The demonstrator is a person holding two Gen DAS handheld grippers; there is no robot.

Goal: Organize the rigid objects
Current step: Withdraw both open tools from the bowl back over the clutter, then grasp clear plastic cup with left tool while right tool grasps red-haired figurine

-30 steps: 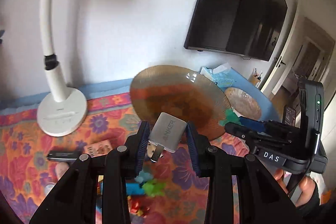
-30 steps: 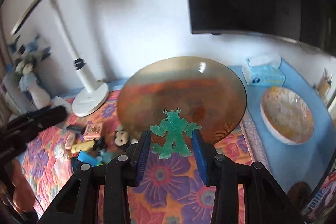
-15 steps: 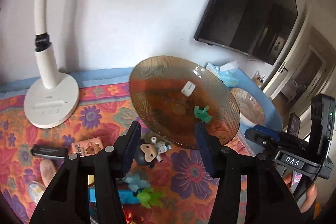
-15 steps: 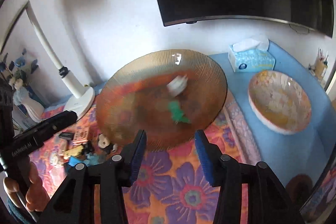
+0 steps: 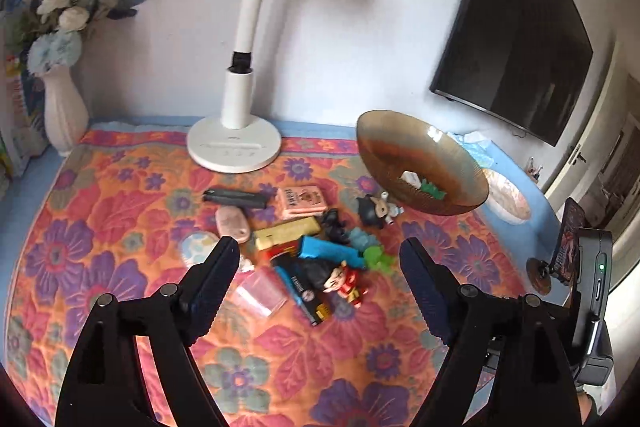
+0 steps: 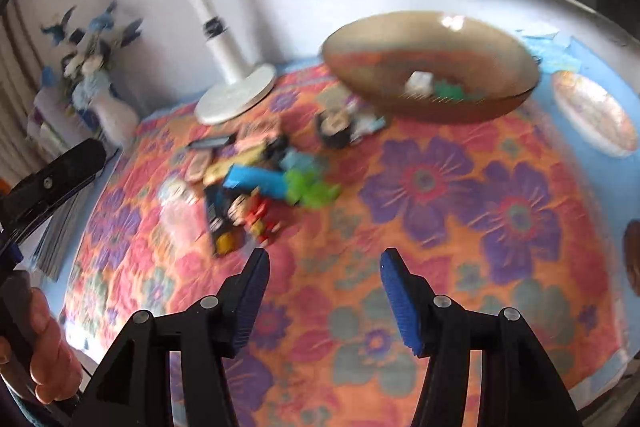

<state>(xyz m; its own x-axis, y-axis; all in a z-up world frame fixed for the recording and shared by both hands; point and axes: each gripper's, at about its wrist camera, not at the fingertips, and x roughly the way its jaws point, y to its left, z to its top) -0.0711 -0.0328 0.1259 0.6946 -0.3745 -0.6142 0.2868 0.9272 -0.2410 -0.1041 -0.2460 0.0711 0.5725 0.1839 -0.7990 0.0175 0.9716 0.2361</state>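
Observation:
A brown glass dish point(image 5: 420, 163) point(image 6: 432, 71) stands on the flowered cloth and holds a white charger point(image 5: 411, 177) point(image 6: 418, 82) and a green figure point(image 5: 433, 189) point(image 6: 452, 90). A heap of small toys and boxes lies left of it: a blue box point(image 5: 326, 251) point(image 6: 256, 179), a red figure point(image 5: 344, 283) point(image 6: 260, 215), a monkey figure point(image 5: 374, 209) point(image 6: 334, 125), a pink card box point(image 5: 300, 202). My left gripper point(image 5: 316, 277) hangs over the heap, jaws opening wide with nothing held. My right gripper point(image 6: 322, 291) is above bare cloth, jaws opening, empty.
A white desk lamp point(image 5: 234, 147) point(image 6: 236, 95) stands at the back. A vase of flowers point(image 5: 64, 115) point(image 6: 114, 115) is at the far left. A patterned bowl point(image 6: 596, 115) sits right of the dish, a dark screen point(image 5: 516, 47) hangs on the wall.
Both grippers let go: the charger and the green figure dropped into the brown dish. Both grippers then drew back from the dish toward the toy heap and opened wider.

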